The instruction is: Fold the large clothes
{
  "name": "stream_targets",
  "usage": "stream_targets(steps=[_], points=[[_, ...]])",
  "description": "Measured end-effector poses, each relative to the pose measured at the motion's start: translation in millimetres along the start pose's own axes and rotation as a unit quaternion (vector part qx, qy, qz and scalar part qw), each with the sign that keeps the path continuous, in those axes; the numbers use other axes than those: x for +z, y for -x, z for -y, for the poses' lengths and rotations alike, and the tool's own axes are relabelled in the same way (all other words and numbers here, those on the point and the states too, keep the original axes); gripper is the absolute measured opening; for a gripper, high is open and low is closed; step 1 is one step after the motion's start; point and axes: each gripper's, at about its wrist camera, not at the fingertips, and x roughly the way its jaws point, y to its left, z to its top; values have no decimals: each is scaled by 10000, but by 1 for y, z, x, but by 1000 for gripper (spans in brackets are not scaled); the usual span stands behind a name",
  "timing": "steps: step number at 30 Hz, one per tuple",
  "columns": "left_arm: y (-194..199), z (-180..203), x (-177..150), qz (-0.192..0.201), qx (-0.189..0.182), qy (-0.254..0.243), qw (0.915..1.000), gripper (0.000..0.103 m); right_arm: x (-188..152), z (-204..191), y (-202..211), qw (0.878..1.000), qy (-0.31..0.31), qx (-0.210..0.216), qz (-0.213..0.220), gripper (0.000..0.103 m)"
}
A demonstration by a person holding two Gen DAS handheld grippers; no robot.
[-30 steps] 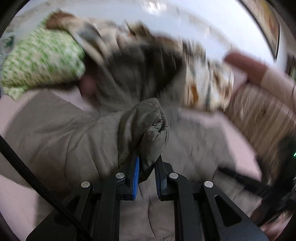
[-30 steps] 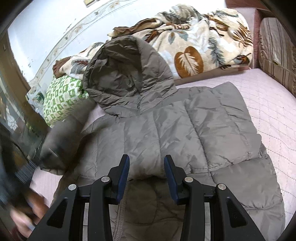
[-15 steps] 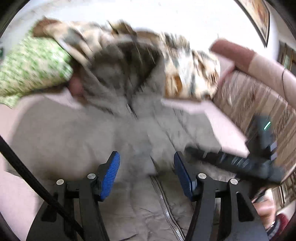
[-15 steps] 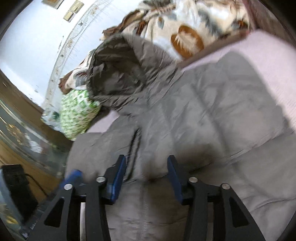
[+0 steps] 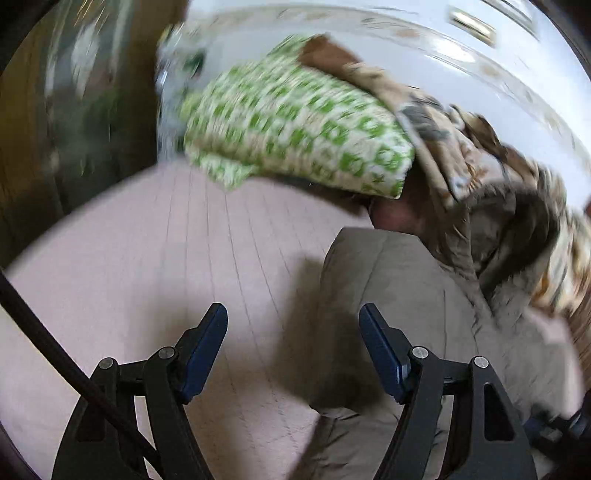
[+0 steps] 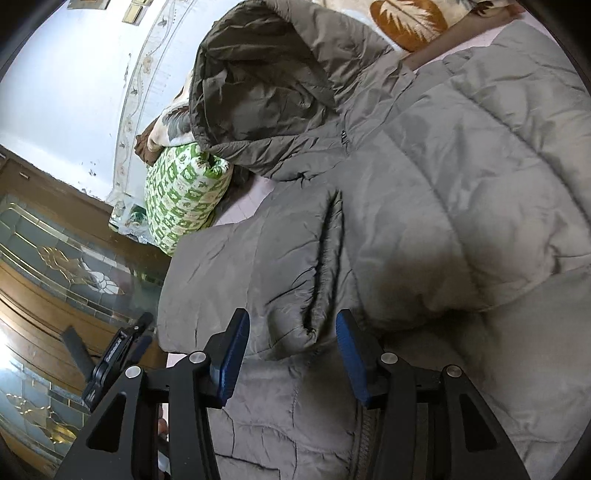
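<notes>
Folding that big grey puffer jacket (image 6: 424,206) was partway along: it lay spread on the pink quilted bed (image 5: 184,258), hood at the far end against the leaf-print blanket (image 6: 406,18), both sleeves tucked across the front. The left gripper (image 5: 293,345) hung over bare bed just left of the jacket's edge, jaws opening with nothing between them, while the right gripper (image 6: 291,349) sat spread over the tucked left sleeve (image 6: 280,266) without pinching it. I'd reckon grabbing the hem with both grippers and folding toward the hood, pressing the puff flat, works best.
</notes>
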Motion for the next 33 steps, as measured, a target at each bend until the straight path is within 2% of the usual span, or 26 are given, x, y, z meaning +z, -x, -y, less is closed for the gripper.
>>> stream_targets(steps=[1,2,3,4,5,8,11,14,18,21,24,28,33], points=[[-7,-6,0,-157,-199,228,9994,73,-1,-1,-5,10000,24,30,-14,53],[-10,-10,-1,-225,-265,287,9990,73,-1,-1,-6,10000,57,48,-20,48],[-15,-10,-2,-295,-289,270,9988,73,-2,-1,-7,9999,110,10,14,40],[-14,-10,-5,-323,-293,220,9988,73,-2,-4,-7,9998,201,-72,37,25],[-16,-6,-6,-367,-313,130,9988,73,-2,-8,-6,9994,331,-125,36,21],[-20,10,-10,-394,-381,-72,9985,73,2,-19,9,9971,636,-248,347,18],[-17,21,-11,-398,-563,-181,9975,73,10,-32,33,9898,1015,-590,806,18],[-11,33,-15,-392,-684,-363,9962,73,22,-34,59,9785,1239,-1107,1219,18],[-11,51,-24,-481,-740,-655,9939,73,42,-15,85,9606,1177,-1931,1616,18],[-18,61,-31,-611,-713,-809,9923,73,55,6,93,9575,919,-2237,1572,18],[-31,71,-42,-856,-661,-995,9891,73,58,20,87,9572,671,-2469,1351,18],[-43,84,-55,-1034,-332,-1470,9832,73,55,34,80,9493,487,-2899,1114,18],[-51,86,-60,-1202,-234,-1607,9794,73,54,44,76,9388,512,-3256,1002,20]])
